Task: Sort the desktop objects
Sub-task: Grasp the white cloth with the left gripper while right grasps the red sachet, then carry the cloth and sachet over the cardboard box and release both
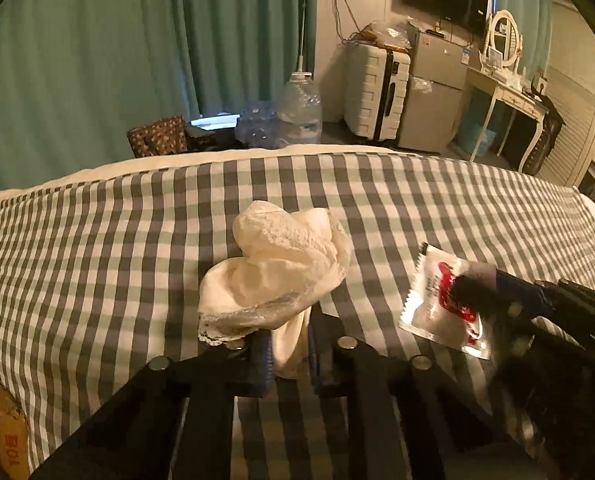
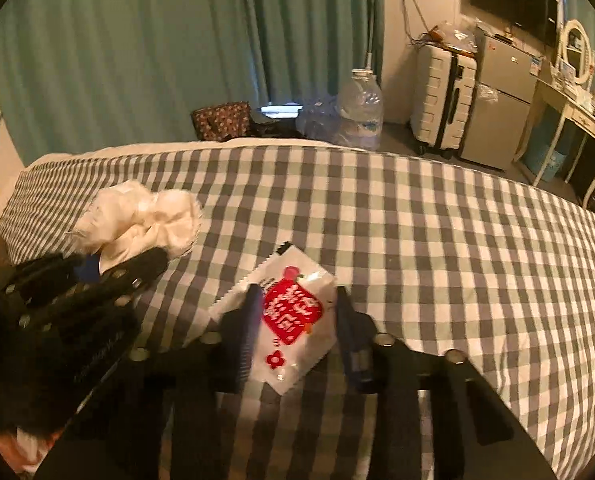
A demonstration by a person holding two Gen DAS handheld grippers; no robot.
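**Inspector:** Crumpled white plastic bag with cloth-like wadding (image 1: 281,268) and flat white sachet with a red printed label (image 2: 289,320): both sit on the grey-and-white checked bedcover (image 1: 97,240), near each other, towards its near edge. Those are the only loose items I can see on it.

**Clerk:** How far along is the sorting?

**Inspector:** Early, by my judgement. No bin, tray or sorted pile appears in either view, so nothing shows as put away. Both items have yet to be carried to wherever they belong, and that destination is not visible.

**Clerk:** State of the left claw (image 1: 289,348)?

**Inspector:** Drawn in tight. Its blue-padded fingers pinch the lower tail of the white bag between them, while the bulk of the bag bulges beyond the tips. From the right wrist view the same claw (image 2: 109,264) shows at the left with the bag ahead of it.

**Clerk:** And the right claw (image 2: 295,320)?

**Inspector:** Narrowed around the sachet. The fingers (image 2: 245,320) stand on either side of the packet's width, and the packet appears bowed between them, which I read as a grip taken. The left wrist view shows this claw (image 1: 465,292) lying across the sachet's (image 1: 437,300) red label.

**Clerk:** Are the items lifted?

**Inspector:** I cannot tell; both look at or just above the bedcover.
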